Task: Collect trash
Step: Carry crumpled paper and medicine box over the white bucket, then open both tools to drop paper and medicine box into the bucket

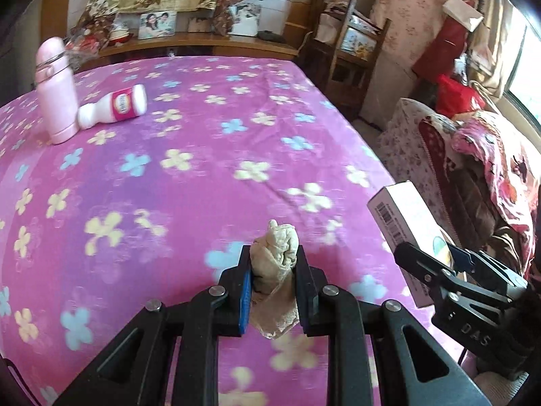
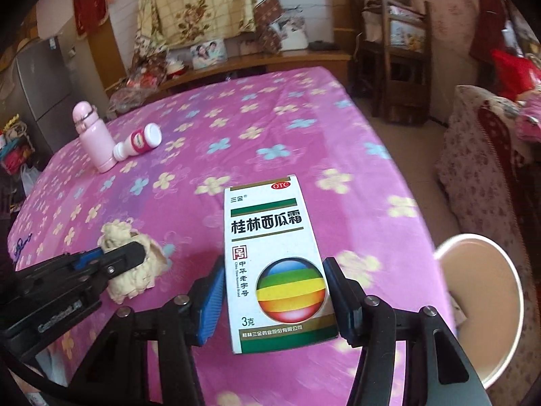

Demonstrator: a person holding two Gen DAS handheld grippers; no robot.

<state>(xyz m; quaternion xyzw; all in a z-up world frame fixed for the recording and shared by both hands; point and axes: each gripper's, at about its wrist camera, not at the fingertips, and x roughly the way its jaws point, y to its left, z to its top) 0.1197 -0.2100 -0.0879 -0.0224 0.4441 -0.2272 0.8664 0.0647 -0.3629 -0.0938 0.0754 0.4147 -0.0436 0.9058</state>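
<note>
Trash was already in both tools: the left gripper (image 1: 273, 264) was clenched on a crumpled tissue wad (image 1: 278, 250), and the right gripper (image 2: 274, 296) was clamped on a small medicine box (image 2: 275, 260), both lifted just over the pink flowered bedspread (image 1: 189, 176). The wad looked soft and nearly weightless, so a pinch across its bulk seemed right, though it might shed or slip if squeezed loosely. The box looked light, stiff and hollow; held by its two narrow sides low down, it could crush under a hard squeeze. At about four o'clock from the right tool sat a paper cup (image 2: 487, 308), probably the bin. Further out, at ten o'clock, a pink flask (image 1: 55, 91) stood touching a fallen white bottle (image 1: 113, 106), which I judged light, smooth and likely to roll.
</note>
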